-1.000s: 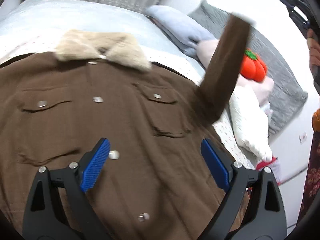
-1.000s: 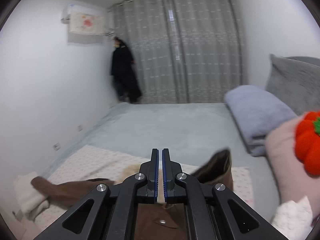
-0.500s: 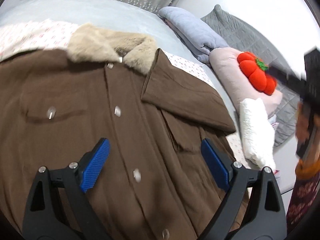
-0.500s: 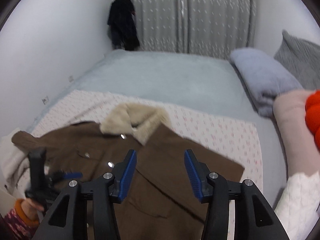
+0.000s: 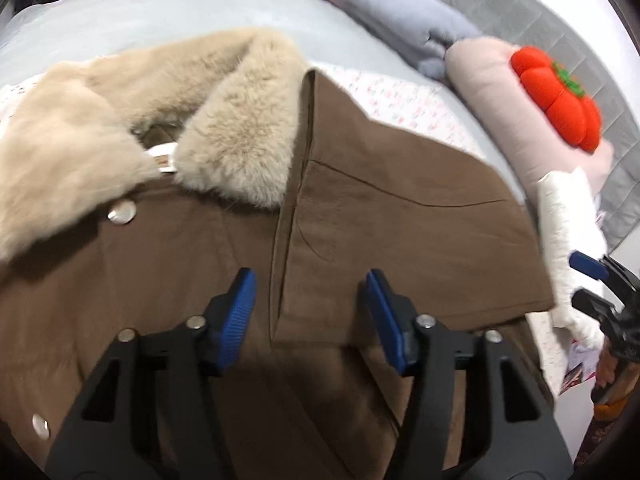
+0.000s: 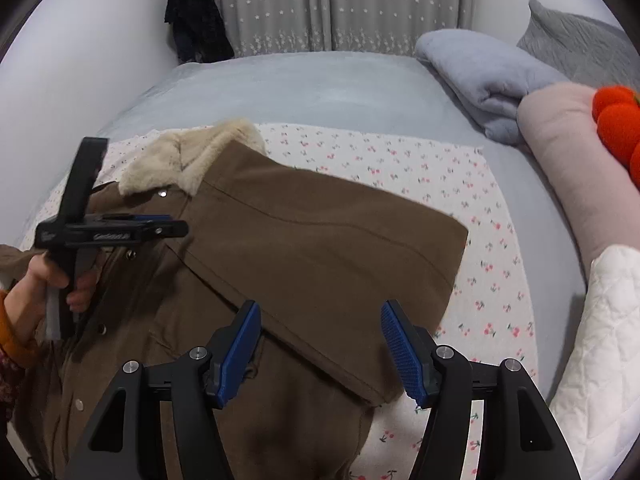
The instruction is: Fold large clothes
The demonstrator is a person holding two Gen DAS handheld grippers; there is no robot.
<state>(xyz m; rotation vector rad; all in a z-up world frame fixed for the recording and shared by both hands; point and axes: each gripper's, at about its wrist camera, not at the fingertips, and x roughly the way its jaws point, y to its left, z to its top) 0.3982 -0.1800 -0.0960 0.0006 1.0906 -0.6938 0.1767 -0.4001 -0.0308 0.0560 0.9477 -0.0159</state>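
A brown coat (image 5: 192,280) with a beige fur collar (image 5: 240,128) lies button-side up on the bed. Its sleeve (image 6: 320,248) is folded across the chest, cuff end toward the right. My left gripper (image 5: 310,308) hovers just below the collar over the sleeve's folded edge. Its jaws are closing and the pads touch no cloth. In the right wrist view the left gripper (image 6: 172,224) is seen from the side in a hand. My right gripper (image 6: 322,346) hangs above the sleeve's lower edge near the cuff, jaws opening with nothing pressed between them. It also shows at the right edge (image 5: 582,280).
A floral sheet (image 6: 400,168) lies under the coat on the grey bed (image 6: 300,84). At the right are a folded grey blanket (image 6: 480,76), a pink pillow (image 6: 568,152) with an orange pumpkin toy (image 5: 560,100), and a white quilted cloth (image 6: 600,340). A dark garment (image 6: 196,12) hangs by the curtain.
The right gripper, shut on the raised sleeve a second ago, has let it go across the chest, opened and come down. The left gripper moved up toward the collar and its jaws narrowed.
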